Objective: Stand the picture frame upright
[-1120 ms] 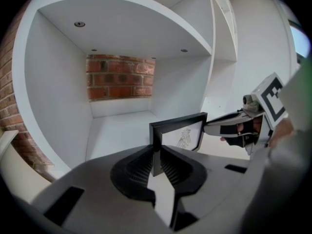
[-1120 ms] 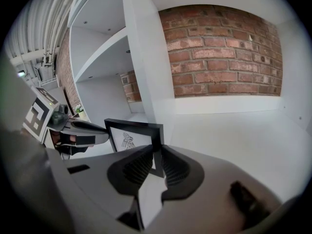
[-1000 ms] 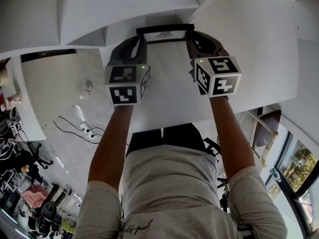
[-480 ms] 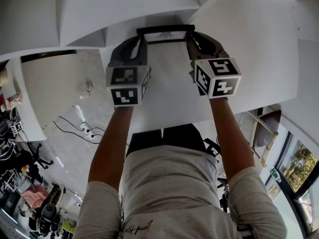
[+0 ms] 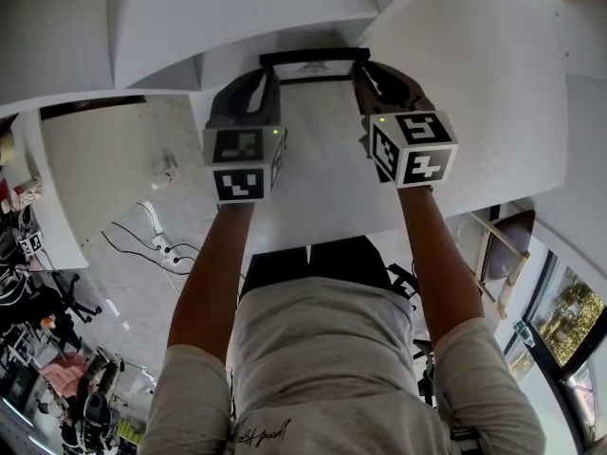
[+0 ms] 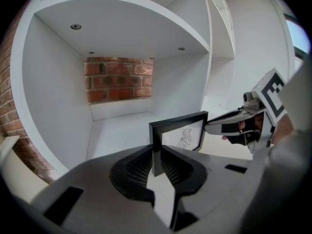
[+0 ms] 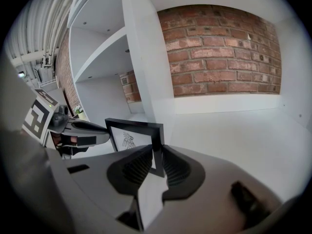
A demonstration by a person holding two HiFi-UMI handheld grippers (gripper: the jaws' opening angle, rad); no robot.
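Observation:
A black picture frame (image 5: 314, 59) with a small drawing on white paper stands upright on the white shelf top (image 5: 322, 178). My left gripper (image 5: 269, 76) is shut on the frame's left side bar, and my right gripper (image 5: 361, 74) is shut on its right side bar. In the left gripper view the bar sits pinched between the dark pads at my left gripper (image 6: 157, 153), with the frame (image 6: 184, 133) beyond and the right gripper (image 6: 233, 126) at its far side. The right gripper view mirrors this: my right gripper (image 7: 157, 156), the frame (image 7: 127, 139), and the left gripper (image 7: 82, 128).
White shelf compartments with a red brick back wall (image 7: 219, 52) rise behind the frame. A white upright divider (image 7: 144, 57) stands close behind it. Below the shelf edge lie floor cables (image 5: 152, 240) at left and a wooden chair (image 5: 503, 245) at right.

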